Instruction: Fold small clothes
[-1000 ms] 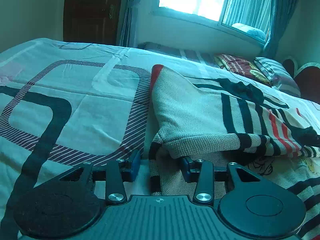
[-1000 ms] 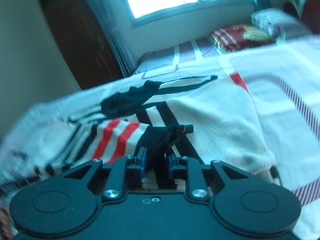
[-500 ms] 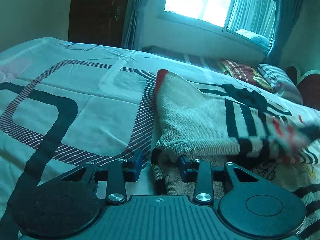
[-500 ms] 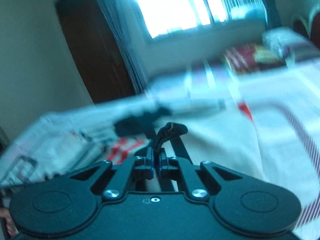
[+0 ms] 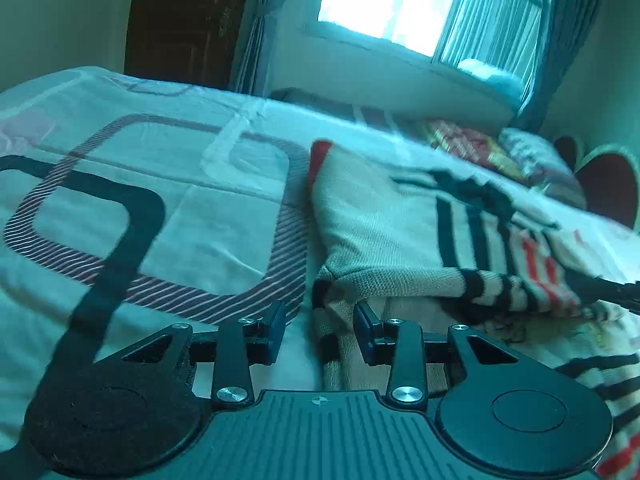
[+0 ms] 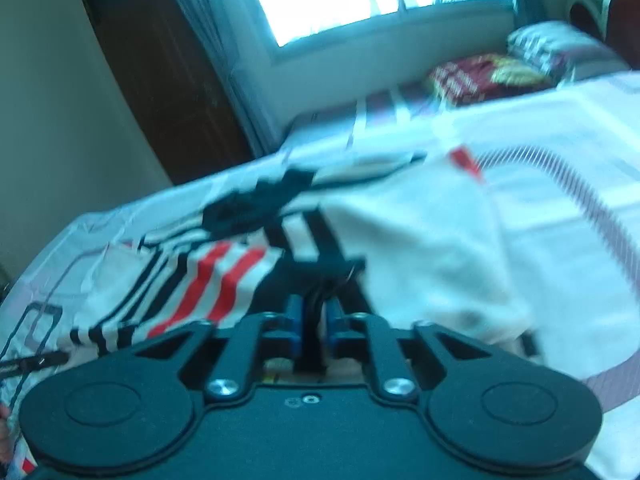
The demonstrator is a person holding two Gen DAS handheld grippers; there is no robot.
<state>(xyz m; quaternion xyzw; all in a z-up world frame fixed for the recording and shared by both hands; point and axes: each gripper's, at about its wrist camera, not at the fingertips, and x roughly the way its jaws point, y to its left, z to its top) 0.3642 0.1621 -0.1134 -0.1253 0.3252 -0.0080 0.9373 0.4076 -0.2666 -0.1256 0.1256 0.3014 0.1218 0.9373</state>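
Soft knitted sweater (image 5: 384, 232) flops, so grab its edge: left tongs (image 5: 320, 332) opening around it, right tongs (image 6: 312, 320) opening around a dark fold.

Lay partly folded on the patterned bedsheet (image 5: 168, 200): beige knit garment (image 5: 380, 232), black and red stripes. Left gripper (image 5: 320, 330) at the garment's near-left corner, jaws opening, striped hem between the pads, untouched. Window (image 5: 384, 0) beyond the garment.
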